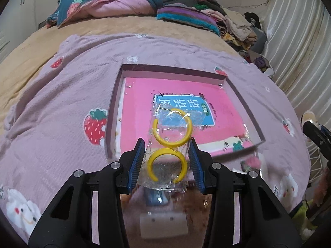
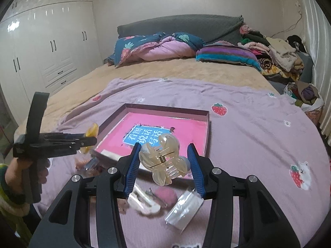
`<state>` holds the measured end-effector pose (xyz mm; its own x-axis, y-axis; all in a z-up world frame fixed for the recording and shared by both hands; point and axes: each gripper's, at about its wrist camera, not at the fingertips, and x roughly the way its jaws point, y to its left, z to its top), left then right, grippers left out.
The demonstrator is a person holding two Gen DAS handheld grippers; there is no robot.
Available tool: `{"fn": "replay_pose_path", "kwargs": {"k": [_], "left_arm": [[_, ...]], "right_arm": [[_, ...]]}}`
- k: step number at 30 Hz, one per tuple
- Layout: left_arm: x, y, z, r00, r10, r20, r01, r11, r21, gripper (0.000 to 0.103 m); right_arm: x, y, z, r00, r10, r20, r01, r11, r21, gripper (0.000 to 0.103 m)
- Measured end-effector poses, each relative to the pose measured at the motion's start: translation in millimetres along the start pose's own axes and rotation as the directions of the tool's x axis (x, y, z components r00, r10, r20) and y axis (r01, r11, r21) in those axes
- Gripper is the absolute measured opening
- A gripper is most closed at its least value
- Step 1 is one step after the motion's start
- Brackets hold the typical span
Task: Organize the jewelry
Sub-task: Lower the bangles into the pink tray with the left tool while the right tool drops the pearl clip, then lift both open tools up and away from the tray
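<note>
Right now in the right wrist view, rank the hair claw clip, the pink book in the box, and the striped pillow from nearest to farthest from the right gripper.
1. Hair claw clip: between the right gripper's fingers.
2. Pink book: in the box just ahead.
3. Striped pillow: far end of the bed, right of centre.

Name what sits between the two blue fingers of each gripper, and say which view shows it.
Left wrist view: a clear bag of yellow rings in the left gripper. Right wrist view: a translucent hair claw clip in the right gripper.
</note>
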<state>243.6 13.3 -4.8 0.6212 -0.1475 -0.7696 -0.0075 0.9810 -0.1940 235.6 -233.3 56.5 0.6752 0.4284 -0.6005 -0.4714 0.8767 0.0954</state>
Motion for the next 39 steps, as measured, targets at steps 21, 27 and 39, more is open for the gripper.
{"fn": "replay_pose_path", "kwargs": {"k": [21, 27, 39], "left_arm": [[62.1, 4.7, 10.7, 0.996, 0.032, -0.087, -0.030, 0.999, 0.020, 0.037], [57.9, 8.7, 9.0, 0.997, 0.024, -0.075, -0.023, 1.000, 0.021, 0.054], [31.2, 9.2, 6.3, 0.999, 0.016, -0.029, -0.015, 1.000, 0.015, 0.074]], "right_arm": [[103.4, -11.2, 2.1, 0.988, 0.021, -0.151, -0.012, 0.998, 0.065, 0.044], [127.7, -11.6, -8.8, 0.978, 0.006, -0.206, 0.008, 0.998, 0.064, 0.044], [121.6, -16.1, -18.2, 0.983, -0.028, -0.181, 0.045, 0.995, 0.092, 0.077]]}}
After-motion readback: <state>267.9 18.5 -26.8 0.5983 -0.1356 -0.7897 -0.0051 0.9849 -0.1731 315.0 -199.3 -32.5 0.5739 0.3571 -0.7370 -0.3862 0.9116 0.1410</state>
